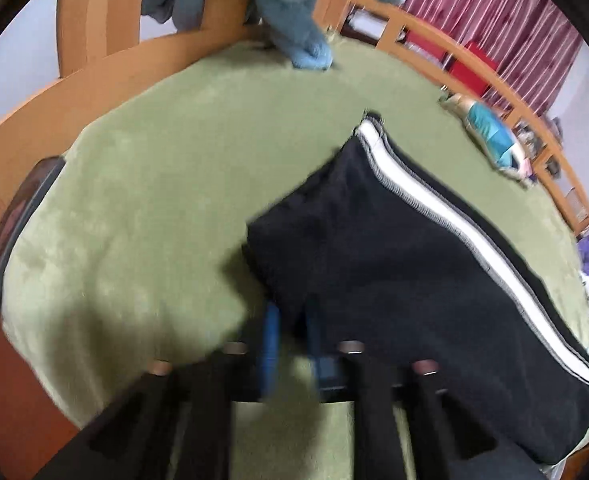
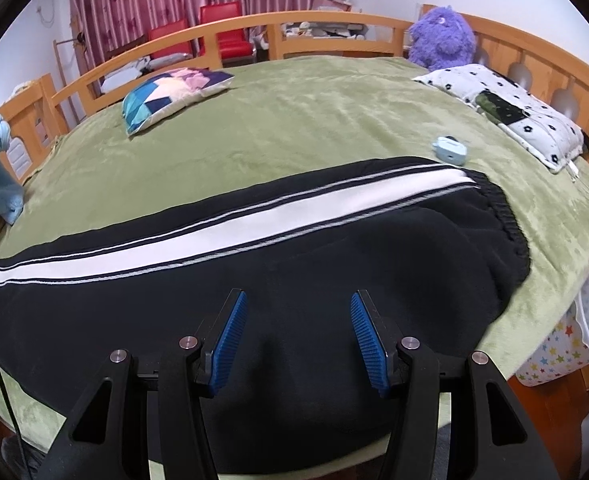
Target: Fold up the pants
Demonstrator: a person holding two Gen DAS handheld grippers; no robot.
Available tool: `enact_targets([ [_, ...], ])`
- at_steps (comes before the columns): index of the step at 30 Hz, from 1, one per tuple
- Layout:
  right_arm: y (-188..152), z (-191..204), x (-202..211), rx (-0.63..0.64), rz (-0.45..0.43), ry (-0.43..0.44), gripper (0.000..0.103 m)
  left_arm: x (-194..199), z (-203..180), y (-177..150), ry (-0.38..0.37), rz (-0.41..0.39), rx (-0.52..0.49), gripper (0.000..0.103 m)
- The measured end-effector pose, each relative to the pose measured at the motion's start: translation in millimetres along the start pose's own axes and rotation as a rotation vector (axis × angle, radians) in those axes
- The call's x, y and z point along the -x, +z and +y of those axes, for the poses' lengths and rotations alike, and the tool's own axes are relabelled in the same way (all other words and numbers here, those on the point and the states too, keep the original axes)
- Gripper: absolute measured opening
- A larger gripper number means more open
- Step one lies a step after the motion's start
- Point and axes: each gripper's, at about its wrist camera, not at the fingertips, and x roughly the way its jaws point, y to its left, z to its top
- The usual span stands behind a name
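Both grippers we hold over the pants [image 2: 294,280]; right gripper [image 2: 298,336] spread, empty; left gripper [image 1: 290,332] at six o'clock pinches the cuff edge.

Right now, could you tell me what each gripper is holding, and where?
Right gripper: open, nothing held. Left gripper: straddles the hem edge of the black pants; blur hides whether it grips.

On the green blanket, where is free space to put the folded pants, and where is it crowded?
Free: the wide green blanket between the black pants and the patchwork cushion, and the stretch left of the pants' leg end in the left wrist view. Crowded: the right side, with the dotted pillow, small blue case and purple plush toy.
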Motion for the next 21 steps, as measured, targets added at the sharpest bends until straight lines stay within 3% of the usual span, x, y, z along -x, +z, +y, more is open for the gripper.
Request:
enact_targets([
  [5,-17,-52,14,-0.099,-0.023,-0.012,0.059,12,-39,-20,0.008,-0.016,-0.083,0.057],
  [9,-31,-115,13,-0.228,-0.018,-0.024,0.069,21,-76,-33,-0.01,-0.014,-0.132,0.058],
  [12,-32,-155,-1,-0.305,0.004,0.012,0.07,26,-108,-40,-0.039,-0.006,-0.162,0.059],
  [14,-31,-174,-13,-0.35,0.006,0.058,0.07,30,-129,-47,-0.049,-0.001,-0.183,0.059],
  [18,-20,-214,-57,-0.507,0.013,0.255,0.074,35,-166,-55,-0.083,-0.003,-0.217,0.059],
  [21,-10,-229,-89,-0.59,0.042,0.315,0.08,34,-192,-58,-0.104,0.006,-0.249,0.062],
])
